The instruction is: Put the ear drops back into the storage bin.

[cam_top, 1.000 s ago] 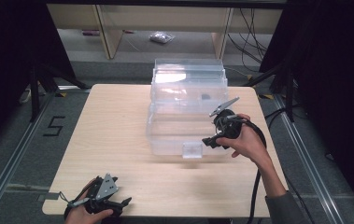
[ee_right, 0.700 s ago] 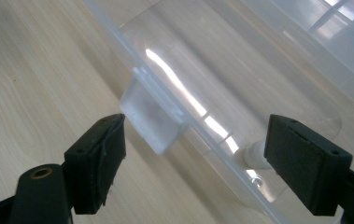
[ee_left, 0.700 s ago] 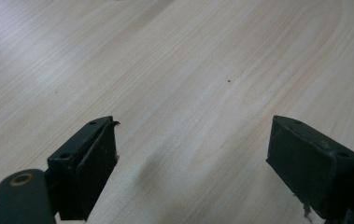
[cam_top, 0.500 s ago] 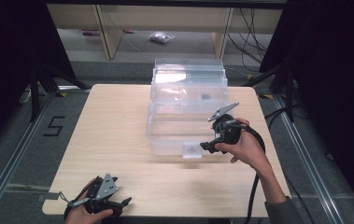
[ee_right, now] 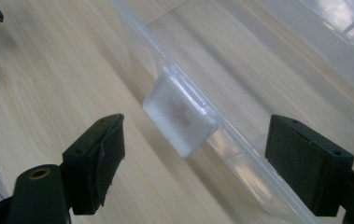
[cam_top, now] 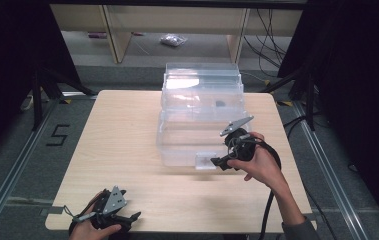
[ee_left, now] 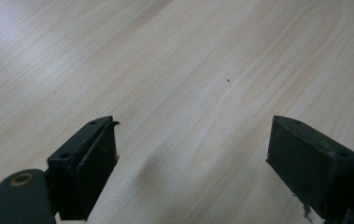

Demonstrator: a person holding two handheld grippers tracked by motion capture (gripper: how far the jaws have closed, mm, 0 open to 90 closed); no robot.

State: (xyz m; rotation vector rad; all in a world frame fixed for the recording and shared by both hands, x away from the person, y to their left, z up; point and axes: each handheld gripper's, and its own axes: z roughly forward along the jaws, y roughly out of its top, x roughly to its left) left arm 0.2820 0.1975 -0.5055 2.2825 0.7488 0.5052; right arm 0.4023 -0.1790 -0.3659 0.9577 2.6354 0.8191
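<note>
One frosted latch tab [ee_right: 180, 116] of the clear storage box [cam_top: 200, 100] sits between the right gripper's [ee_right: 202, 158] wide-open jaws, untouched.

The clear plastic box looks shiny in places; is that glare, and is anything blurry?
High view: a bright glare patch sits on the clear box top. Right gripper view: the frosted latch tab is soft-focused, with reflections streaking the lid. Left gripper view: the jaws cast a faint shadow on the table.

Pale wood table [cam_top: 127, 145]; bag [cam_top: 171, 40] on floor beyond.
</note>
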